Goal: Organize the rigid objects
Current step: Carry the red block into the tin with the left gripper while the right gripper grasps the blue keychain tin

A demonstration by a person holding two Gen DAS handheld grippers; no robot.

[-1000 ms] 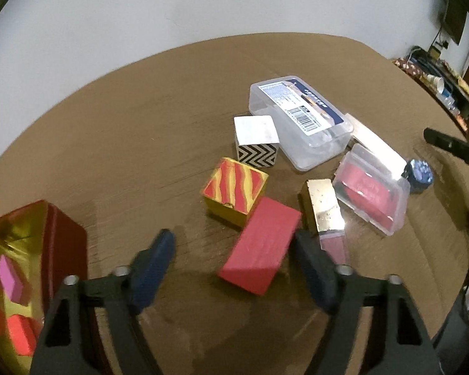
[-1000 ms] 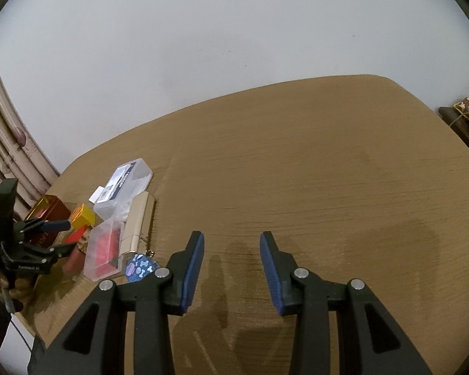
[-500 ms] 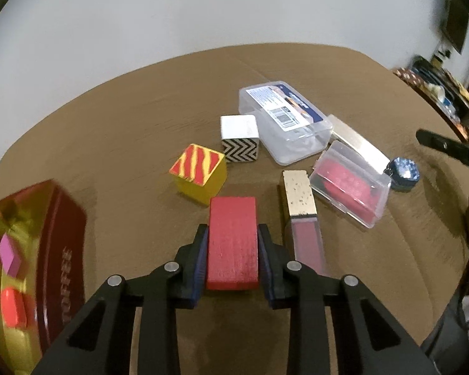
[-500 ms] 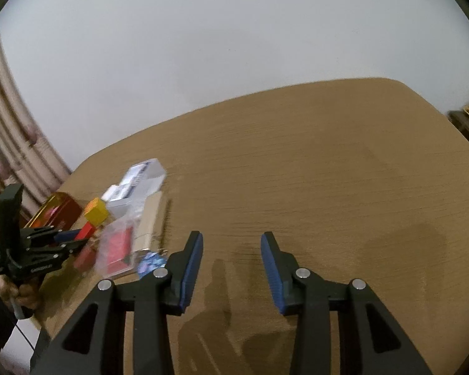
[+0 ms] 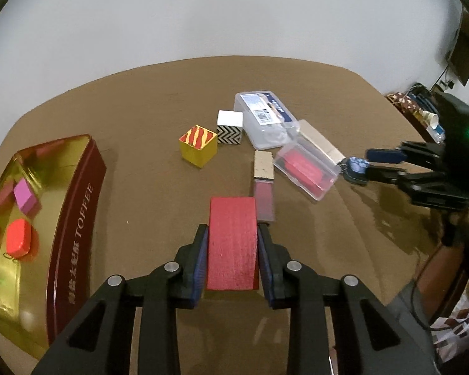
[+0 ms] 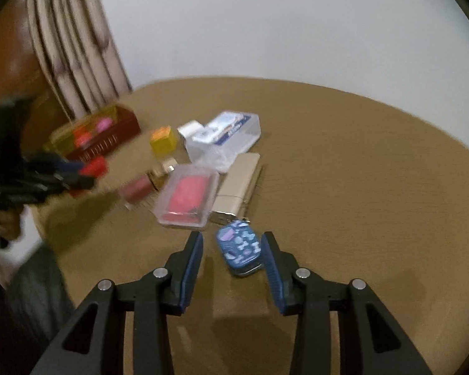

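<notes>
My left gripper [image 5: 233, 239] is shut on a red block [image 5: 232, 243] and holds it above the brown table [image 5: 140, 100]. The open toffee tin [image 5: 75, 218] stands to its left with several coloured blocks inside. My right gripper [image 6: 232, 248] is open, its jaws on either side of a small blue patterned tin [image 6: 239, 248] that lies on the table. In the left wrist view the right gripper [image 5: 364, 164] shows at the right with the blue tin [image 5: 356, 165] between its fingers.
On the table lie a yellow-and-red cube [image 5: 198, 145], a zigzag cube [image 5: 229, 127], a clear lidded box [image 5: 265, 118], a clear case with red contents [image 5: 306, 167], a beige bar [image 5: 320, 140] and a gold-capped tube [image 5: 263, 181]. A curtain [image 6: 75, 50] hangs behind.
My left gripper closed on the red block and lifted it back, bringing the tin into view. My right gripper swung left across the table and now straddles the blue tin.
</notes>
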